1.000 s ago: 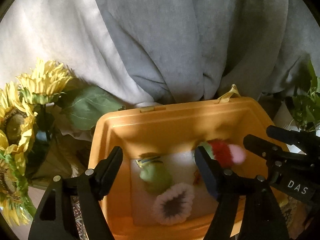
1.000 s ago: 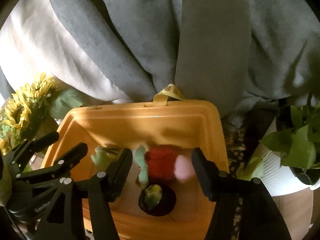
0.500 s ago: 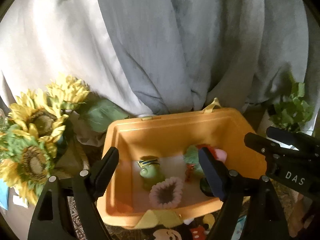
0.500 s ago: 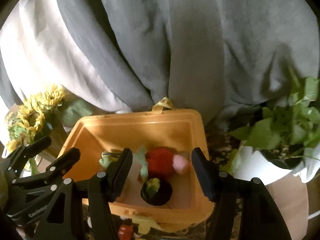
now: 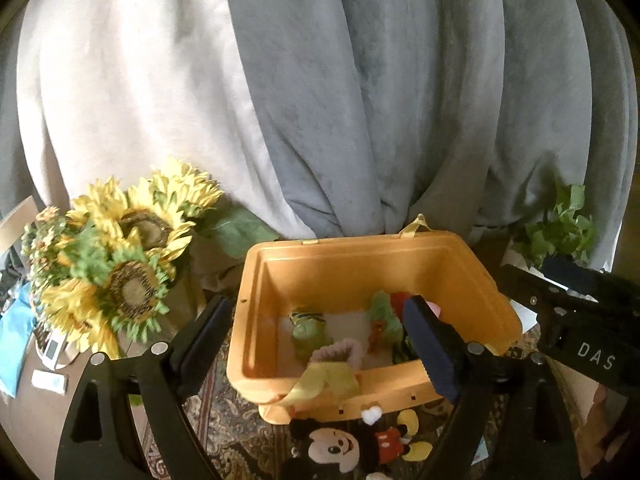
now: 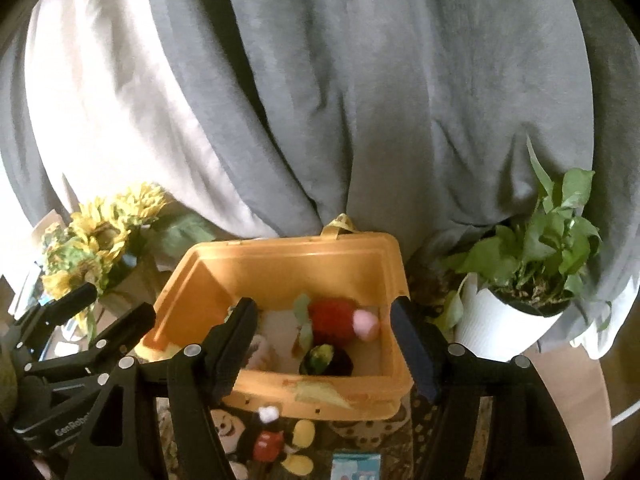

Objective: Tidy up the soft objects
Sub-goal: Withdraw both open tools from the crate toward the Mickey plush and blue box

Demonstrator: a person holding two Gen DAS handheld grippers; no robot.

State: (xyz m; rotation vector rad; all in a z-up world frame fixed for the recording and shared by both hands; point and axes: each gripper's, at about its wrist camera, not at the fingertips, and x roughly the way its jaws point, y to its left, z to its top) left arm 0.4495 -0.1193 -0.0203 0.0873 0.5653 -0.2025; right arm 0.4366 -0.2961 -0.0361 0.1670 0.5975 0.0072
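— What colours sit before my black jaws?
— An orange bin point(image 5: 360, 256), holding a red pompom toy point(image 6: 331, 316) with a pink tip and a green plush point(image 5: 306, 330).
— Below it?
— A Mickey Mouse plush point(image 5: 352, 446): black, red shorts, yellow shoes, on a brown paisley rug point(image 5: 236, 432). Yellow sunflowers point(image 5: 132, 256), grey curtain point(image 5: 380, 92).

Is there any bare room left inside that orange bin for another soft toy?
Yes: the pale floor patch in the orange plastic bin, between the green plush and the red pompom toy. The right end is crowded, with the dark round plush there too.
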